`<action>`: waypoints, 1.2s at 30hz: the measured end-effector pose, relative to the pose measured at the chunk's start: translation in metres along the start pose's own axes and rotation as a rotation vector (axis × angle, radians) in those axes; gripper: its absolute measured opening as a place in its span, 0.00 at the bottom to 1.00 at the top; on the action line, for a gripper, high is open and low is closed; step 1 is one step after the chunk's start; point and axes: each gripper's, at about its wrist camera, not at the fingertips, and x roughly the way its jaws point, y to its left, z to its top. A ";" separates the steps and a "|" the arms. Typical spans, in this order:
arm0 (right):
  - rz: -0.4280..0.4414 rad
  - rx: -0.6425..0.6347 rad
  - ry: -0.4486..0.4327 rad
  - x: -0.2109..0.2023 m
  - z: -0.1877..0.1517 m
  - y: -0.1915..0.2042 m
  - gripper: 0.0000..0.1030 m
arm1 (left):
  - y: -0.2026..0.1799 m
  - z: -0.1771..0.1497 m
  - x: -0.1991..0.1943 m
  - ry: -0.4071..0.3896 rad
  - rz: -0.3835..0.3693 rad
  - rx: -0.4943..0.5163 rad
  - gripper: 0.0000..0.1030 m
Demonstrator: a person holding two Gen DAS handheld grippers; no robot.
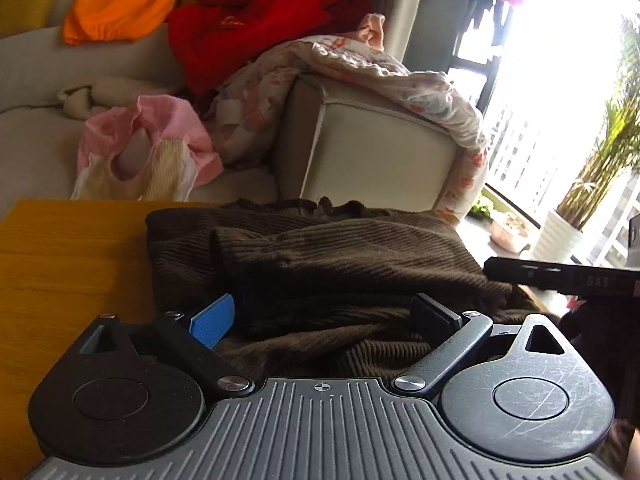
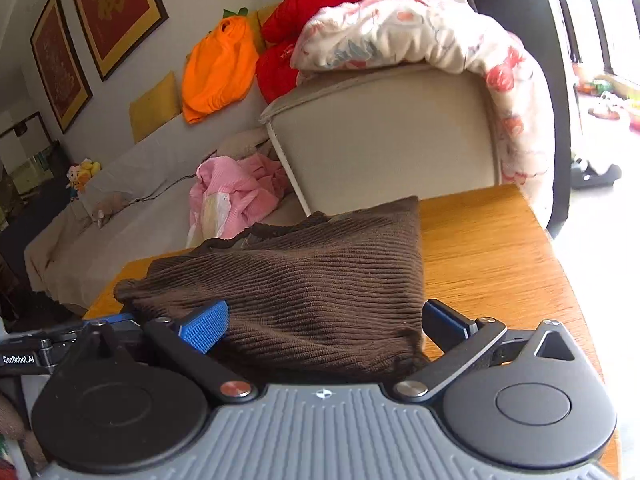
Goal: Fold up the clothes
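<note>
Fingers (image 1: 218, 322) of the left gripper (image 1: 328, 320) stand spread, with the brown ribbed garment (image 1: 320, 256) bunched between them on the bench (image 1: 60, 264); no pad presses the cloth. Fingers (image 2: 206, 326) of the right gripper (image 2: 326, 326) are likewise apart, straddling the near edge of the same garment, which lies in layered folds ahead of them. Whether another fold is due or the garment is finished cannot be judged. For any grasp, take a single edge layer, keep both grippers level, and smooth the ribs flat. Beyond the fingers, a sofa (image 2: 380, 136) carries a pink garment (image 2: 236, 196), an orange one (image 2: 220, 68) and a floral quilt (image 2: 420, 36); none blocks the bench.
</note>
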 end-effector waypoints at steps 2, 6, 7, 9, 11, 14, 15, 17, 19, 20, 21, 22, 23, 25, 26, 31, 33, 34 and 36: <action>-0.012 -0.144 -0.065 -0.046 -0.006 0.009 1.00 | -0.005 -0.007 -0.043 0.011 -0.013 0.052 0.96; -0.014 -0.341 -0.061 -0.130 -0.034 0.029 1.00 | -0.020 -0.035 -0.116 0.055 -0.033 0.059 1.00; -0.004 -0.376 -0.040 -0.148 -0.043 0.035 1.00 | -0.026 -0.045 -0.130 0.061 -0.023 0.071 1.00; 0.009 -0.424 0.006 -0.173 -0.066 0.048 1.00 | -0.039 -0.064 -0.155 0.063 0.002 0.097 1.00; 0.024 -0.456 0.050 -0.188 -0.086 0.060 1.00 | -0.054 -0.081 -0.171 0.060 0.024 0.131 1.00; 0.066 -0.463 0.094 -0.187 -0.108 0.075 1.00 | -0.069 -0.096 -0.180 0.084 -0.005 0.152 1.00; 0.080 -0.466 0.108 -0.187 -0.116 0.081 1.00 | -0.073 -0.102 -0.181 0.099 -0.023 0.158 1.00; 0.108 -0.470 0.138 -0.187 -0.130 0.091 1.00 | -0.083 -0.107 -0.181 0.119 -0.030 0.189 1.00; 0.109 -0.516 0.153 -0.182 -0.139 0.102 1.00 | -0.091 -0.111 -0.180 0.130 -0.033 0.215 1.00; 0.101 -0.549 0.156 -0.177 -0.141 0.108 1.00 | -0.095 -0.113 -0.181 0.130 -0.034 0.226 1.00; 0.088 -0.581 0.154 -0.174 -0.143 0.112 1.00 | -0.098 -0.114 -0.181 0.130 -0.045 0.229 1.00; 0.061 -0.607 0.133 -0.172 -0.143 0.116 1.00 | -0.102 -0.115 -0.181 0.131 -0.057 0.231 1.00; 0.023 -0.627 0.098 -0.171 -0.142 0.119 1.00 | -0.104 -0.116 -0.181 0.131 -0.063 0.235 1.00; -0.052 -0.665 0.026 -0.170 -0.138 0.123 1.00 | -0.111 -0.119 -0.180 0.130 -0.064 0.259 1.00; -0.091 -0.676 -0.015 -0.170 -0.135 0.124 1.00 | -0.114 -0.121 -0.179 0.131 -0.061 0.270 1.00; -0.158 -0.625 -0.136 -0.181 -0.111 0.117 1.00 | -0.119 -0.129 -0.167 0.166 -0.015 0.316 1.00; -0.107 -0.607 -0.104 -0.183 -0.108 0.115 1.00 | -0.121 -0.133 -0.163 0.181 0.001 0.345 1.00; -0.073 -0.608 -0.071 -0.183 -0.109 0.115 1.00 | -0.122 -0.135 -0.161 0.188 0.009 0.359 1.00; -0.009 -0.632 0.010 -0.181 -0.117 0.115 1.00 | -0.119 -0.134 -0.164 0.180 0.002 0.356 1.00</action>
